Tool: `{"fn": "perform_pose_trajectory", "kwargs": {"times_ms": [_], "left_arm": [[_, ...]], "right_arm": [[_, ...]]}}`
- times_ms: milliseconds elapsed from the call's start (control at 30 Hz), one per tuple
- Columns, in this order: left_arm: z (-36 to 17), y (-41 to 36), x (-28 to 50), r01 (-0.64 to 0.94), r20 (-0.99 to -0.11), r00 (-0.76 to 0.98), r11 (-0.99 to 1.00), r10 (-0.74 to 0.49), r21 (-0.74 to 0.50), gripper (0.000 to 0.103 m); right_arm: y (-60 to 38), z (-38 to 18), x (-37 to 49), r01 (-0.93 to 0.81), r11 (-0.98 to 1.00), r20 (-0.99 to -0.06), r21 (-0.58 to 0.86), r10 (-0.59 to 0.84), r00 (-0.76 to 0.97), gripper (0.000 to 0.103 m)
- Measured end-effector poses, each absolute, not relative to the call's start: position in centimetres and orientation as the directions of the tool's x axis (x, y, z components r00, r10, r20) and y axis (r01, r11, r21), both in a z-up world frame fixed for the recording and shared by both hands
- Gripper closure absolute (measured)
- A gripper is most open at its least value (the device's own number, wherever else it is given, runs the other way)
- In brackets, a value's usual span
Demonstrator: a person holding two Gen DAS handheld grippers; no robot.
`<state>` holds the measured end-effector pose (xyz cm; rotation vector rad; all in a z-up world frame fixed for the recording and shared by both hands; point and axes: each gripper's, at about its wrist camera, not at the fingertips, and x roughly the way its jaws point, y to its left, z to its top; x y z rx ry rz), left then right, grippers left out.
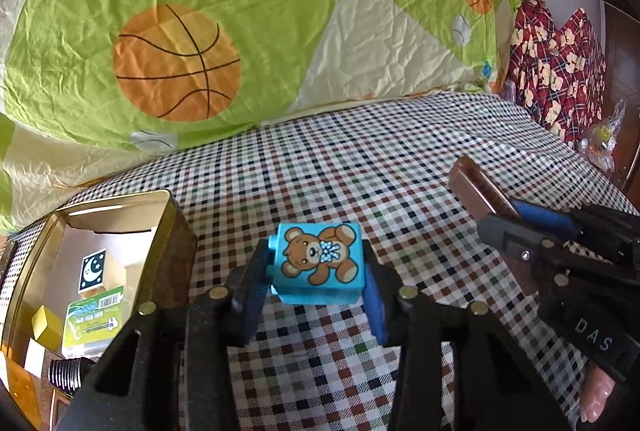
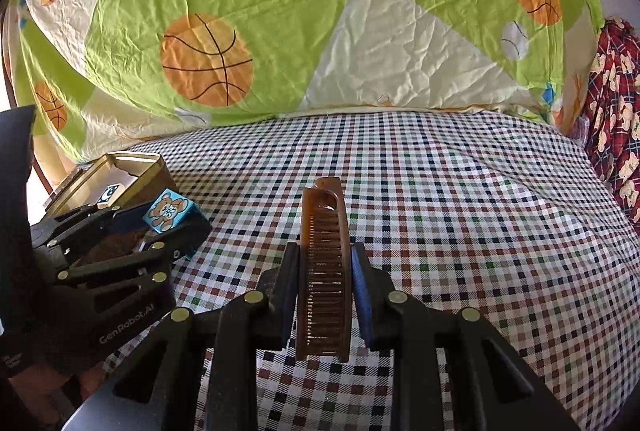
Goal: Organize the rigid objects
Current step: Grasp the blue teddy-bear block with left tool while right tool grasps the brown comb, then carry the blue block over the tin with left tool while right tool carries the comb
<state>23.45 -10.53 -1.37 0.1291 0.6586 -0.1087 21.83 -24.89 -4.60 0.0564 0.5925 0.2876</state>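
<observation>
A blue block with a teddy bear picture (image 1: 320,259) sits between the pads of my left gripper (image 1: 316,265), which is shut on it just above the checked bed sheet (image 1: 360,159). Beside it on the left stands an open gold tin (image 1: 170,215). The tin holds a moon block (image 1: 93,269), a yellow block and a green package. My right gripper (image 2: 325,255) is shut on a brown comb (image 2: 326,251), held lengthwise and pointing away. The right wrist view shows the left gripper (image 2: 168,231) with the bear block (image 2: 168,211) next to the tin (image 2: 136,161).
A green and cream quilt with basketball prints (image 1: 240,11) is heaped along the far side of the bed. Red teddy-print fabric (image 1: 560,71) lies at the far right, with a clear bag of small toys (image 1: 604,139) beyond it. The sheet's right edge drops away.
</observation>
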Motion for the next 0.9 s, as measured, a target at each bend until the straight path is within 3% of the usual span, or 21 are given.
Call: {"fn": "perform_pose_trajectory", "kwargs": {"times_ms": [900], "left_arm": [[0.6, -8.5, 18.8, 0.052, -0.461, 0.887, 0.998, -0.027, 0.043, 0.061]], "right_arm": [[-24.9, -3.2, 19.2, -0.195, 0.977, -0.402, 0.082, 0.211, 0.891, 0.076]]}}
